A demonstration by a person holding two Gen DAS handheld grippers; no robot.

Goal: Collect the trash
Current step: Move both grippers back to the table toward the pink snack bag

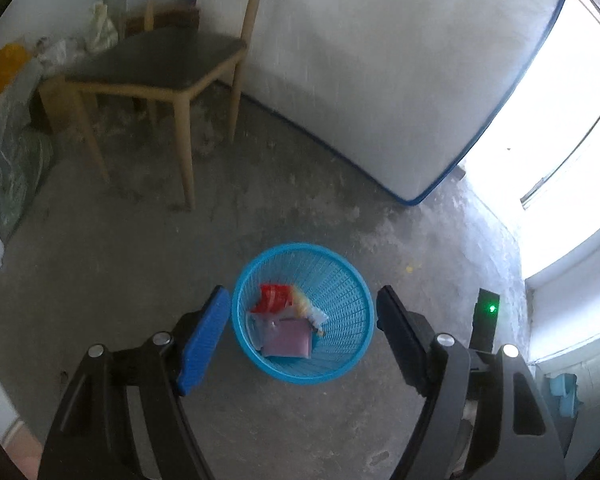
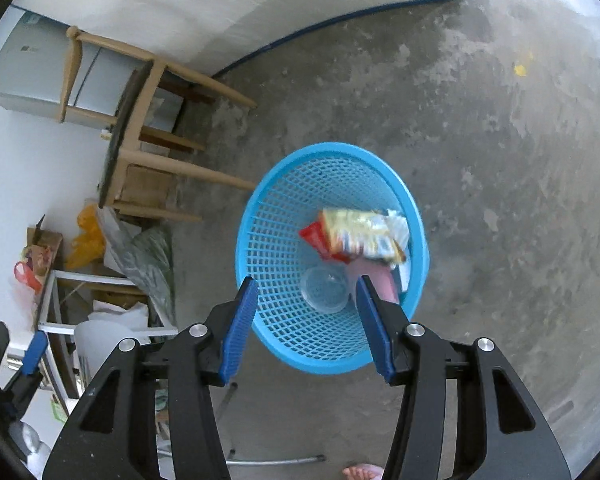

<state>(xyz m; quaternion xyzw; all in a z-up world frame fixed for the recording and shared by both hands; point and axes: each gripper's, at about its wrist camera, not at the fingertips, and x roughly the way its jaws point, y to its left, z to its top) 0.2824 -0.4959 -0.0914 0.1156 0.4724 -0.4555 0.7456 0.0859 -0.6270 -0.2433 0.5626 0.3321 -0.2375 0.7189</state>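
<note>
Left wrist view showed the left gripper (image 1: pixel 303 334) spread wide and empty above the blue mesh basket (image 1: pixel 342 280) on the concrete floor (image 1: pixel 100 280), which held a red snack wrapper (image 1: pixel 274 298) and pink packet (image 1: pixel 287 343); the right gripper (image 2: pixel 306 326) likewise gaped empty over it.

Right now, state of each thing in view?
left gripper: open, nothing between fingers
right gripper: open, empty
blue basket: upright on floor, holding trash
snack wrapper: inside basket, on top
clear cup: inside basket, at bottom
pink packet: inside basket
chair: upright
</note>
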